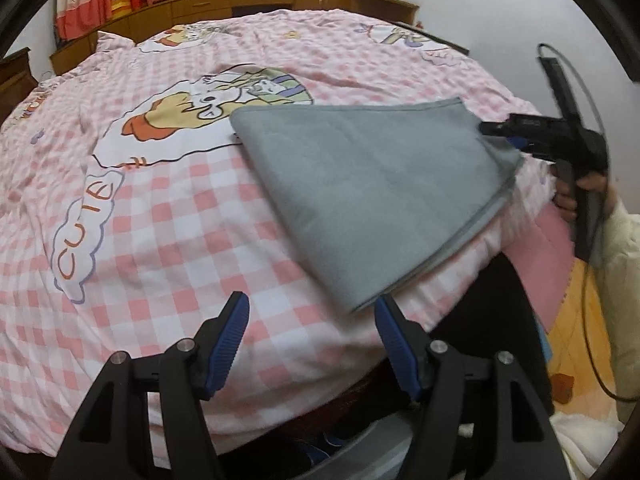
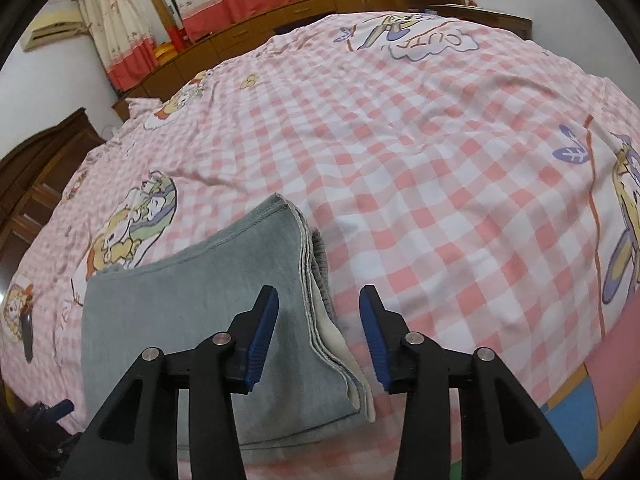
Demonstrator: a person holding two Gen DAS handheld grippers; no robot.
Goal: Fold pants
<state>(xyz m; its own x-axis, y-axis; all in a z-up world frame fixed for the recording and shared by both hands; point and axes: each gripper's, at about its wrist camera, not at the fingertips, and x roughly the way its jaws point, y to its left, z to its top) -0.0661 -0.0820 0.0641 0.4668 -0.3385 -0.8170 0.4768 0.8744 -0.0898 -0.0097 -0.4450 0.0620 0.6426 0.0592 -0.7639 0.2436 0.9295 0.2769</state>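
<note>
Both grippers, left (image 1: 312,320) and right (image 2: 319,312), are seen with fingers parted and empty. Grey pants (image 1: 368,184) lie folded on the bed (image 1: 168,216); smoothing probably remains.

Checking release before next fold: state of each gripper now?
Left gripper: open, holding nothing.
Right gripper: open, straddling the edge of the folded grey pants, not gripping.

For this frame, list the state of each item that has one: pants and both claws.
Grey pants: folded flat in layers on the checked bedspread, held by neither claw.
Left claw: open, empty, beside the pants' near corner.
Right claw: open, astride the pants' layered edge, pads not pressing.
</note>
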